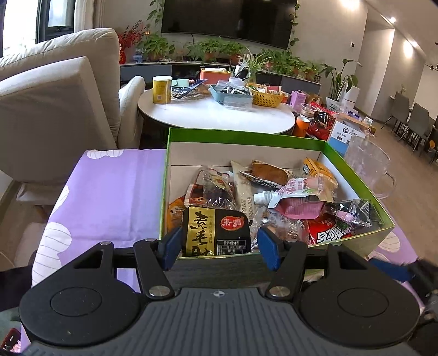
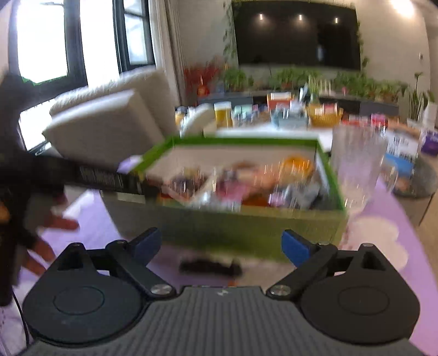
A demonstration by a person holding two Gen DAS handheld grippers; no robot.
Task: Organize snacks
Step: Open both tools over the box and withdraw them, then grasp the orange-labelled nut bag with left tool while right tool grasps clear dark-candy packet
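Snacks fill the green box on the purple cloth. We see a black packet between the left gripper pads at the near wall; contact unclear. Right gripper spread, empty, before the box, over a blurred dark packet. Glass mug just beside.

A dark television hangs on the pale far wall. Below it a low cabinet carries a row of potted plants. Nearer than the television stands a round white coffee table; left of that sits a cream sofa, with dark-framed windows bright behind it. Far right of the television, grey dining chairs stand under ceiling spotlights.
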